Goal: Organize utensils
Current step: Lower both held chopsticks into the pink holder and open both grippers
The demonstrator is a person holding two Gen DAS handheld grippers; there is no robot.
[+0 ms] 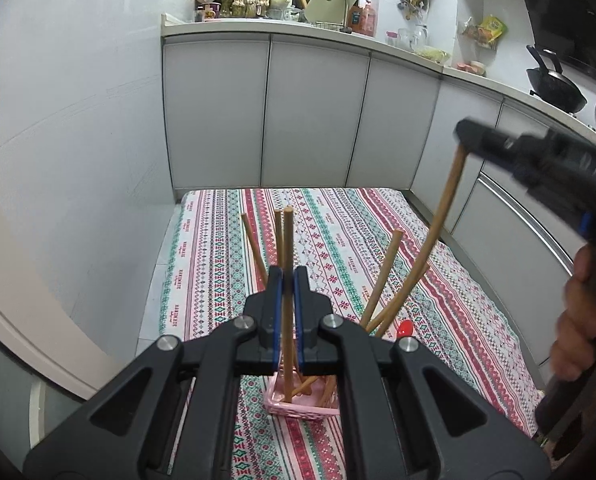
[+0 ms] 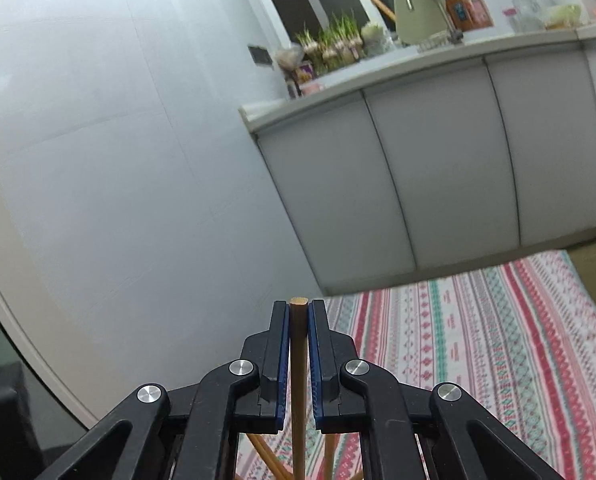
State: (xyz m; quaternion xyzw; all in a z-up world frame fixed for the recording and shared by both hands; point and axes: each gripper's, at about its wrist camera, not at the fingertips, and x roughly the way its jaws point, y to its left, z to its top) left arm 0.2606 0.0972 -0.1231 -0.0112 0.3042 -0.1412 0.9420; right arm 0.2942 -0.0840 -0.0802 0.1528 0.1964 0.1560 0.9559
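Note:
A small pink basket (image 1: 294, 407) stands on the patterned cloth (image 1: 338, 248) and holds several wooden chopsticks leaning apart. My left gripper (image 1: 288, 276) is shut on one upright chopstick (image 1: 287, 240) whose lower end reaches into the basket. At the upper right of the left wrist view, my right gripper (image 1: 464, 138) is shut on the top of a long chopstick (image 1: 438, 224) that slants down toward the basket. In the right wrist view the right gripper (image 2: 299, 306) clamps that chopstick (image 2: 299, 360) between its blue pads. A red spoon (image 1: 405, 328) peeks out beside the basket.
Grey cabinet doors (image 1: 314, 112) and a counter with a sink tap (image 1: 340, 0), plants and bottles stand beyond the cloth. A black wok (image 1: 556, 88) sits on the counter at the right. A white wall (image 1: 70, 120) runs along the left. A hand (image 1: 578, 320) holds the right gripper.

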